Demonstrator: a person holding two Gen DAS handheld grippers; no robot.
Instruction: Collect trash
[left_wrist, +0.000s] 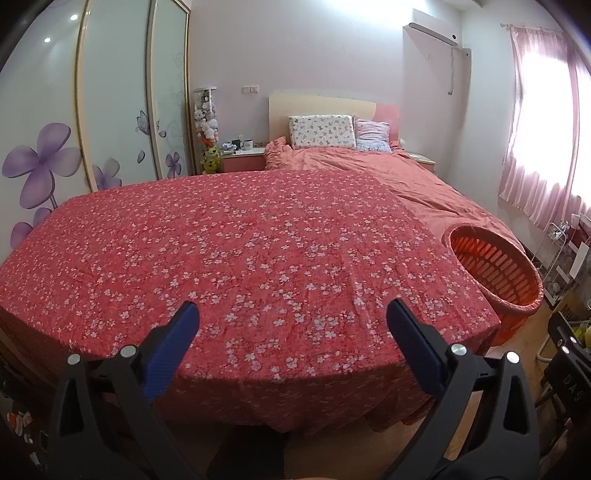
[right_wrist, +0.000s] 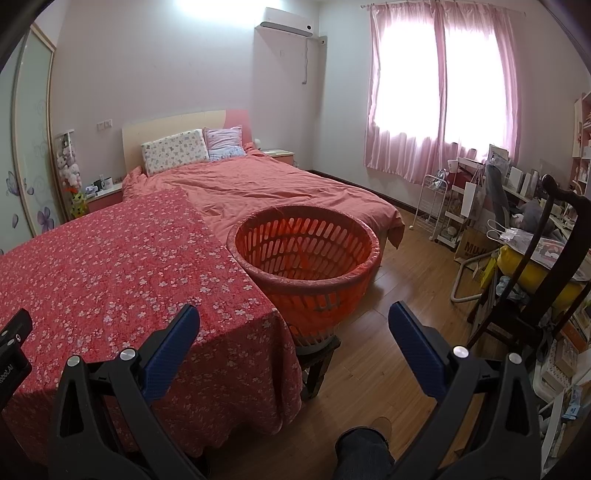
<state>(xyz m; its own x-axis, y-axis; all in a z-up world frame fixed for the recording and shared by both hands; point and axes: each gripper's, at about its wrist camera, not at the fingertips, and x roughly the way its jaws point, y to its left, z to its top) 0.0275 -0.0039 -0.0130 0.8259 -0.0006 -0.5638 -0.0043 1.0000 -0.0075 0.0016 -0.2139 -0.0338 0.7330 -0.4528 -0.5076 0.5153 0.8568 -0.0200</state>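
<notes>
An orange slatted basket (right_wrist: 306, 258) lined with a thin bag stands on a low stool at the right side of a table covered by a red floral cloth (right_wrist: 110, 266). It looks empty inside. It also shows at the right of the left wrist view (left_wrist: 495, 273). My left gripper (left_wrist: 291, 317) is open and empty above the near edge of the red floral cloth (left_wrist: 240, 258). My right gripper (right_wrist: 293, 319) is open and empty, in front of the basket and the table's right corner. I see no trash on the cloth.
A bed (right_wrist: 266, 184) with pink bedding and pillows lies behind the table. A dark wooden chair (right_wrist: 546, 258) and cluttered desk and racks stand at the right. Wooden floor (right_wrist: 406, 258) lies between. A wardrobe with flower prints (left_wrist: 74, 129) is at the left.
</notes>
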